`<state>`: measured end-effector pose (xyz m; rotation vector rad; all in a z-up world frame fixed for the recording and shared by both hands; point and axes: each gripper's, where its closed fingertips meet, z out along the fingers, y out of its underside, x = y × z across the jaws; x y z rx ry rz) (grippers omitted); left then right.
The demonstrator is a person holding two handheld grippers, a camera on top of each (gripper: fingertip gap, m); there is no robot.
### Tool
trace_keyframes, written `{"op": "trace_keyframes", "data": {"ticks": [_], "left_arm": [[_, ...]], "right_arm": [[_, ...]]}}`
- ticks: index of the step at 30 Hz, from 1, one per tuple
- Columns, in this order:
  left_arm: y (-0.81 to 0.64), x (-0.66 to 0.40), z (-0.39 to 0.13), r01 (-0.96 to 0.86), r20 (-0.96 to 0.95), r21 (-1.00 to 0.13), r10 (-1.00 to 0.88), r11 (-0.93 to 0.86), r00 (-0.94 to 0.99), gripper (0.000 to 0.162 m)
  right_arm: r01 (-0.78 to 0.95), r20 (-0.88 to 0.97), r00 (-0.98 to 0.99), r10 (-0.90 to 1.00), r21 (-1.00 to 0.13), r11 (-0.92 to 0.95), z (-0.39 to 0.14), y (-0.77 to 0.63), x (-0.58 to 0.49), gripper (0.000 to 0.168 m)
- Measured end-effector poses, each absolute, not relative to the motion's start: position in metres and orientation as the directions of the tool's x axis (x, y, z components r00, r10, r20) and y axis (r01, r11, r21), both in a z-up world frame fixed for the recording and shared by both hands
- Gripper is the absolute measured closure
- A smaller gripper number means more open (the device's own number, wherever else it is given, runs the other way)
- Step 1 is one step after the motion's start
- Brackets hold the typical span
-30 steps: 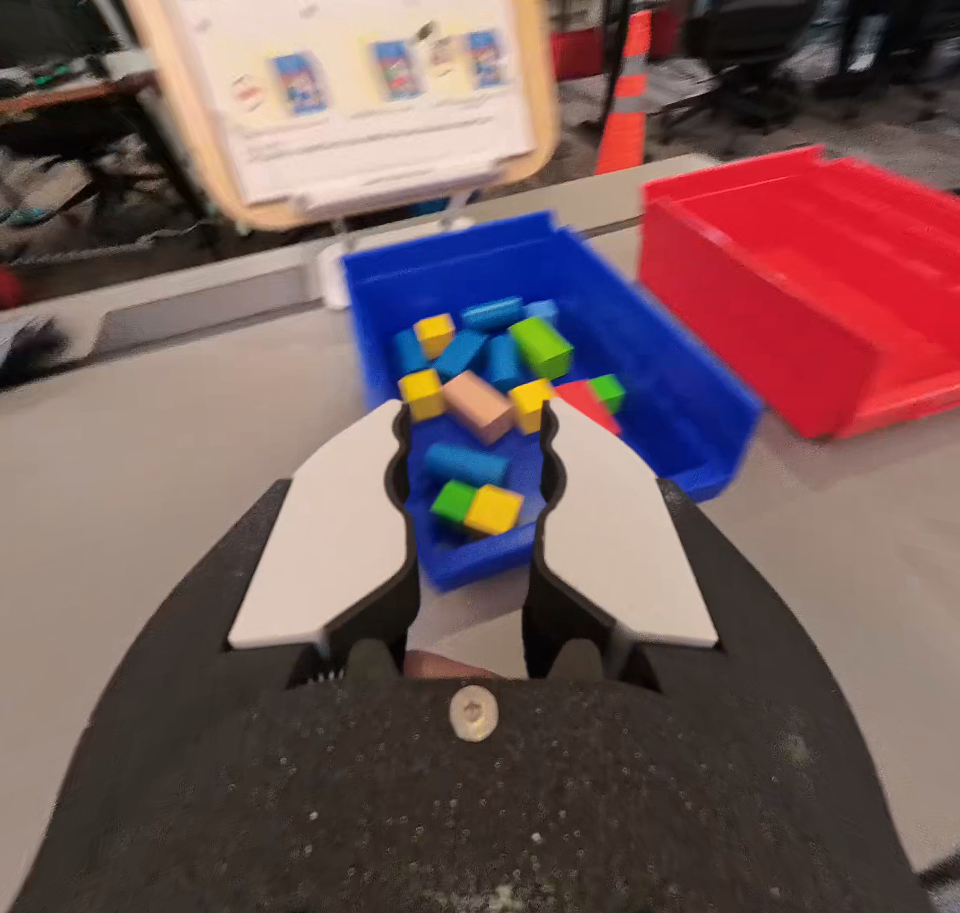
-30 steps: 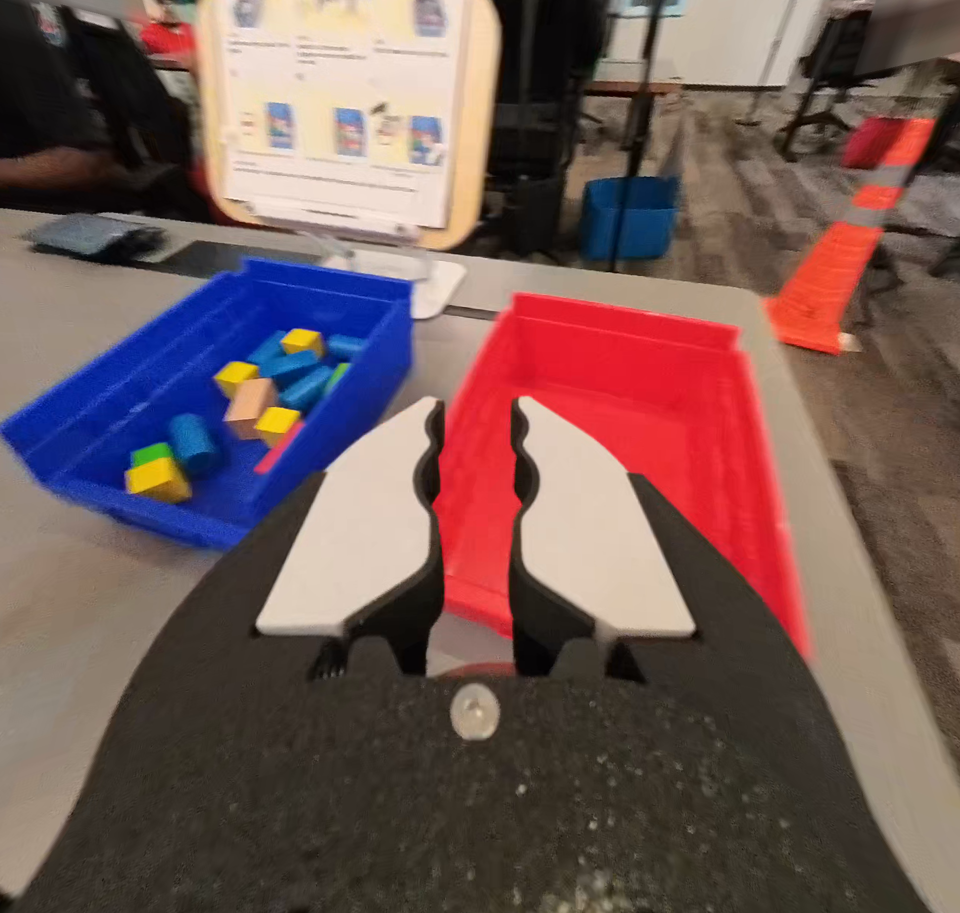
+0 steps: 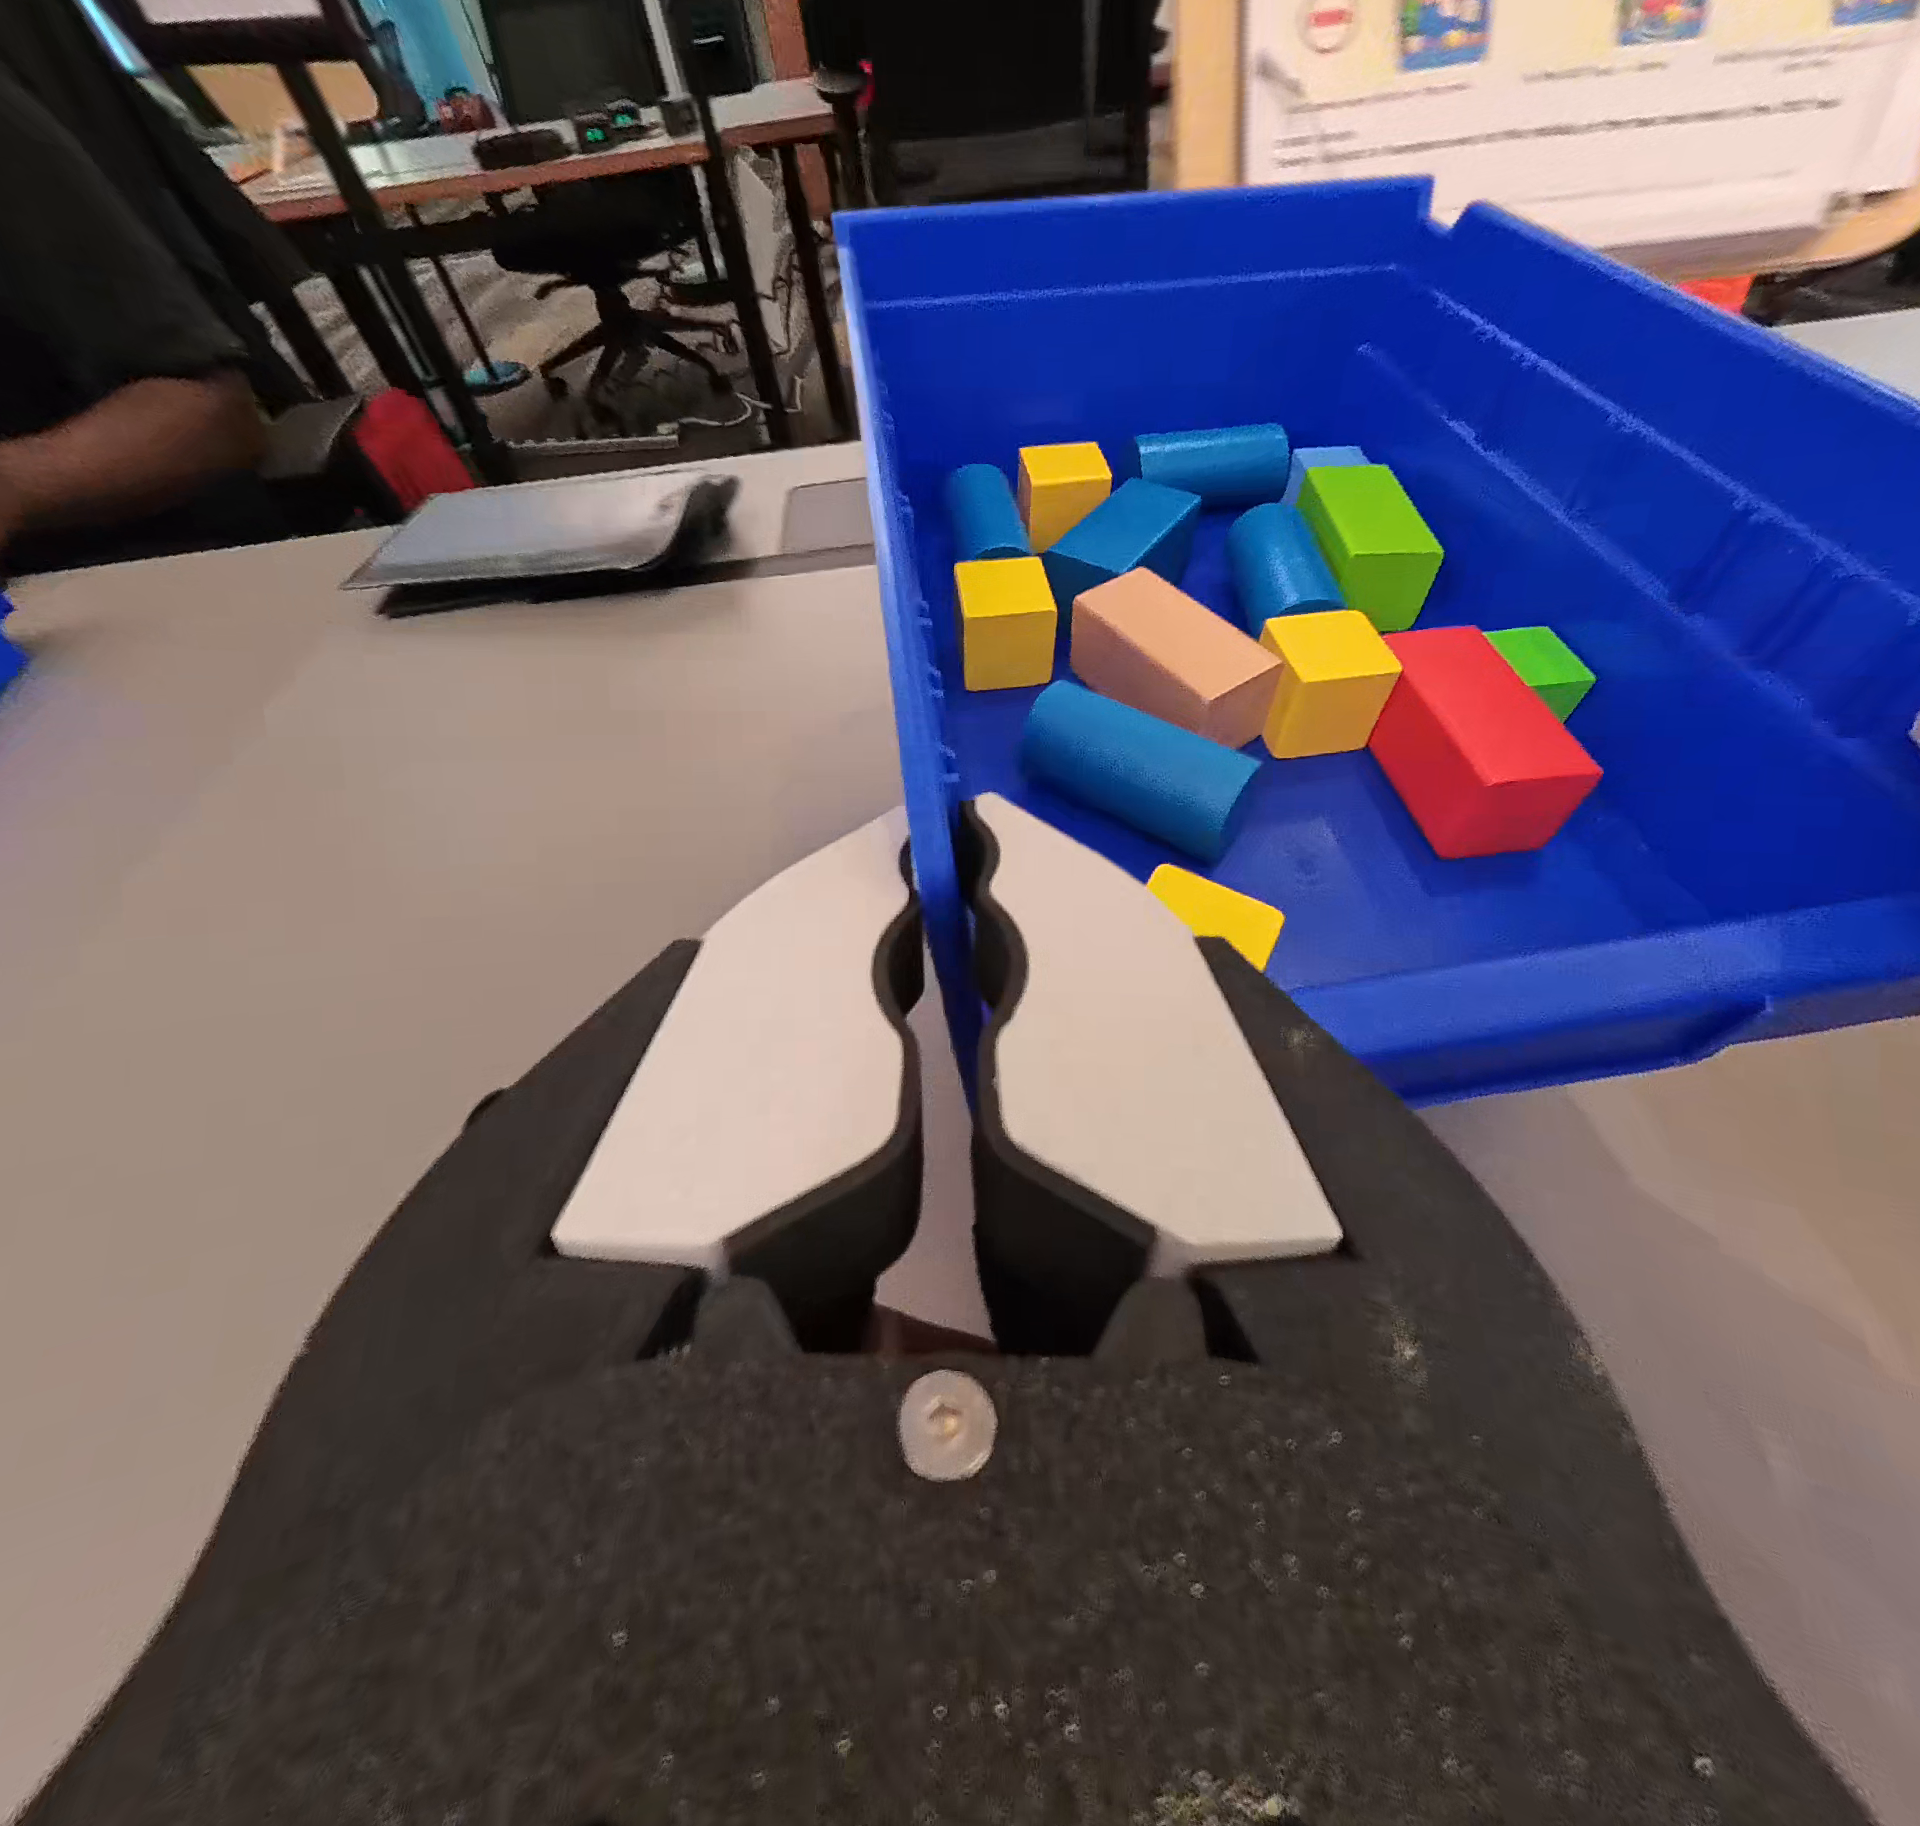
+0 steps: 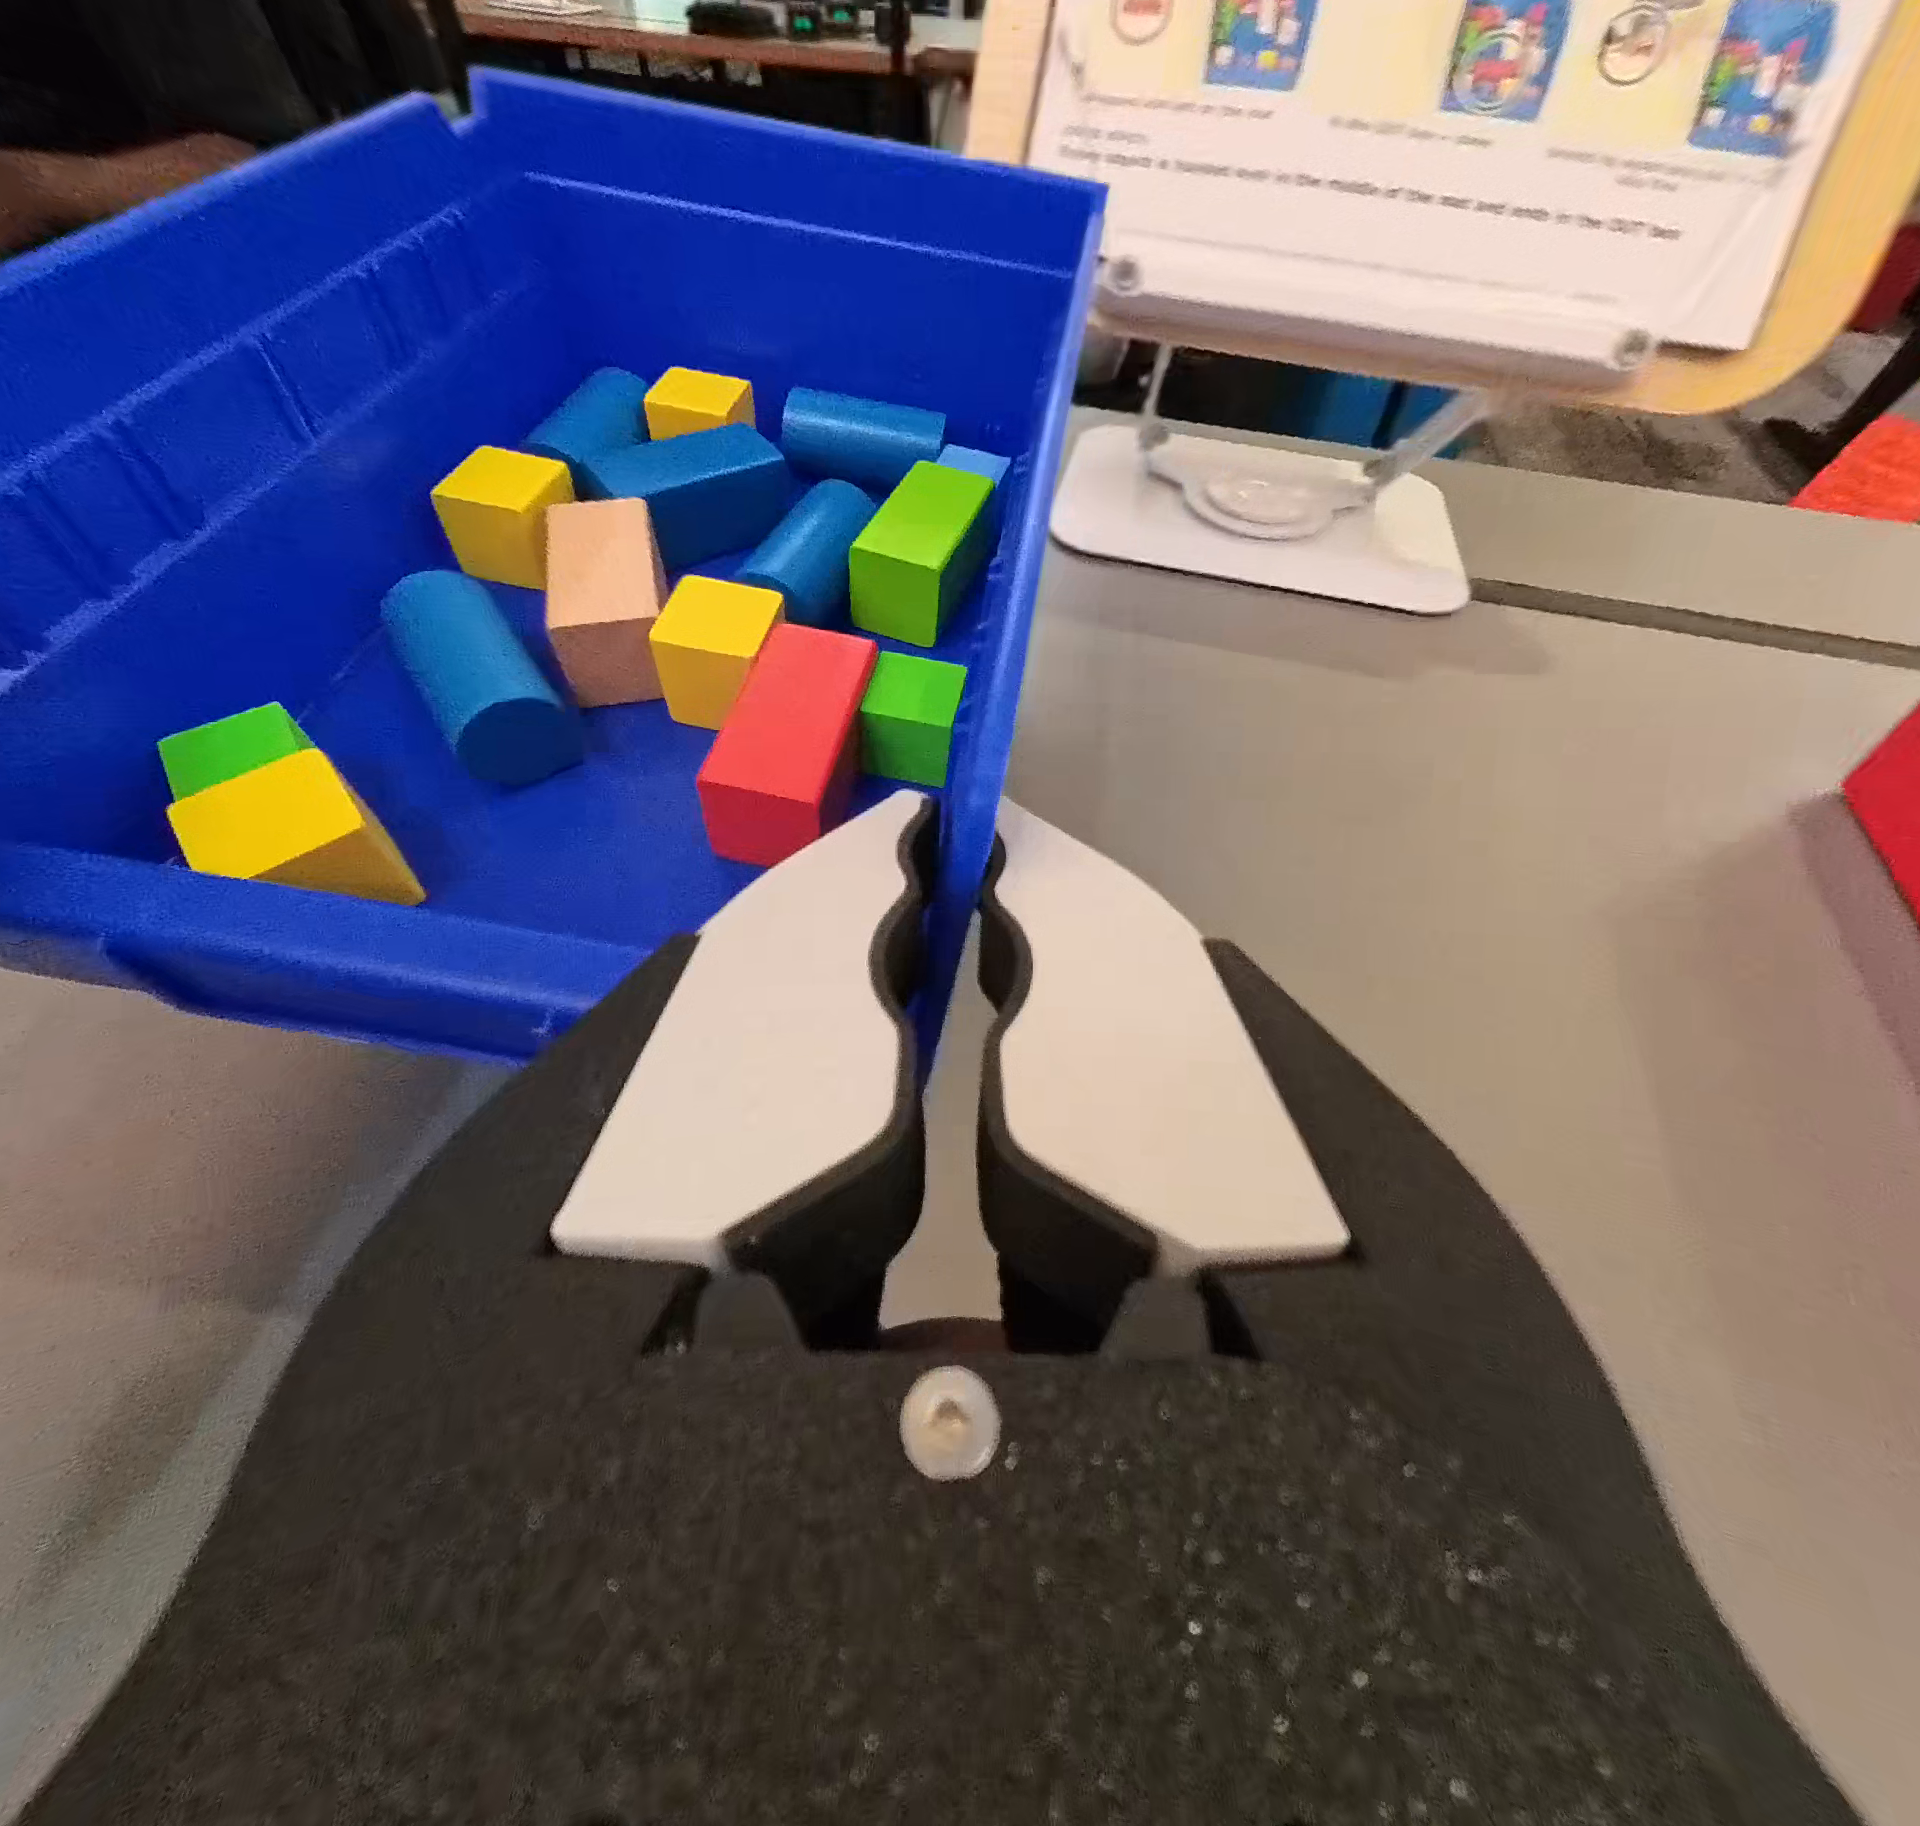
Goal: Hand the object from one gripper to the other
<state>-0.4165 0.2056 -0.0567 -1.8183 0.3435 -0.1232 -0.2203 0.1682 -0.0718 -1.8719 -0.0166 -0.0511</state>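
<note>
1. Currently, left gripper (image 3: 940, 841) is clenched on the left side wall of the blue bin (image 3: 1143, 249); right gripper (image 4: 956, 831) is clenched on its right wall.
2. Bin lies between them, long axis running away from both, front edge apparently raised off the table (image 4: 1351, 841).
3. Wooden blocks (image 3: 1174, 654) lie loose inside; a red bin (image 4: 1886, 820) sits right.

I count one blue bin (image 4: 727, 249). In it lie four yellow blocks (image 4: 499, 514), three green blocks (image 4: 920, 550), four blue cylinders (image 4: 473, 675), one dark blue brick (image 4: 691, 493), one pale blue piece (image 4: 977, 462), one red block (image 4: 790, 737) and one tan block (image 4: 603, 592). Beyond it I see one red bin (image 4: 1886, 810) and one picture board (image 4: 1403, 114).
</note>
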Motion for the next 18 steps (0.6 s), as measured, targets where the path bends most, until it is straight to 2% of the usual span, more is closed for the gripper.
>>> {"op": "trace_keyframes", "data": {"ticks": [6, 12, 16, 18], "left_arm": [[0.229, -0.475, -0.081, -0.148, -0.067, -0.952, -0.291, -0.268, 0.954, 0.160], [0.244, -0.484, -0.121, -0.145, -0.037, -0.922, -0.292, -0.358, 0.956, 0.159], [0.243, -0.483, -0.124, -0.082, 0.043, -0.904, -0.280, -0.419, 0.959, 0.159], [0.236, -0.478, -0.116, -0.056, 0.073, -0.914, -0.300, -0.401, 0.951, 0.140]], "right_arm": [[0.019, 0.024, 1.000, -0.010, -0.940, -0.341, -0.088, 0.191, -0.284, 0.164], [-0.004, -0.010, 1.000, 0.012, -0.904, -0.427, -0.129, 0.200, -0.295, 0.163], [0.021, -0.009, 0.998, 0.068, -0.908, -0.417, -0.131, 0.198, -0.296, 0.161], [0.013, -0.053, 0.989, 0.136, -0.896, -0.444, -0.126, 0.193, -0.297, 0.160]]}}
